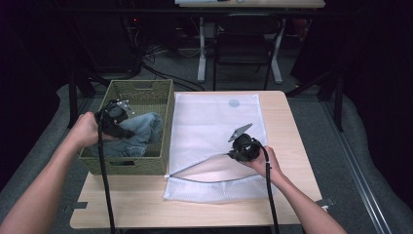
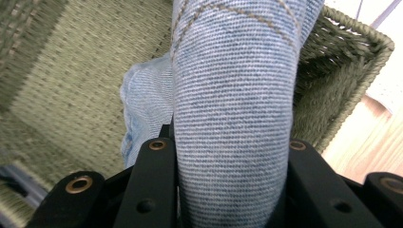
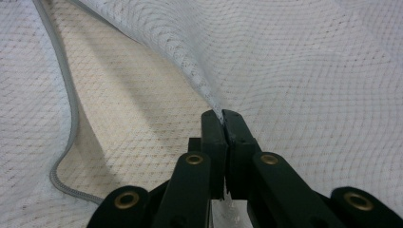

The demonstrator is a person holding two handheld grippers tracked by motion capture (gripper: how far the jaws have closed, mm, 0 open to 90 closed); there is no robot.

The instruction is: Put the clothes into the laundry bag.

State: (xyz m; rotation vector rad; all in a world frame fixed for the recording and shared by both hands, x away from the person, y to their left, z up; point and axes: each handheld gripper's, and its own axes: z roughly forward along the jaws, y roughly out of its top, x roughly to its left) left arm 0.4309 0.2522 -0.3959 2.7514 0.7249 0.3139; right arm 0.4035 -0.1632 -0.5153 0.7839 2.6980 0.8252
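A bundle of blue denim jeans [image 1: 139, 131] lies in a green woven basket [image 1: 165, 122] at the table's left. My left gripper [image 1: 130, 130] is over the basket and shut on a thick fold of the jeans [image 2: 233, 118], which bulges between both jaws. A white mesh laundry bag [image 1: 214, 122] lies flat in the middle of the table, its zipper opening [image 1: 204, 168] gaping at the near side. My right gripper [image 1: 233, 155] is shut on the upper edge of that opening [image 3: 209, 97], lifting the mesh layer off the lower one.
The basket [image 2: 332, 71] stands against the bag's left edge. Bare wooden tabletop [image 1: 126, 204] runs along the near side and to the right of the bag. A black chair [image 1: 246, 39] and table legs stand beyond the far edge.
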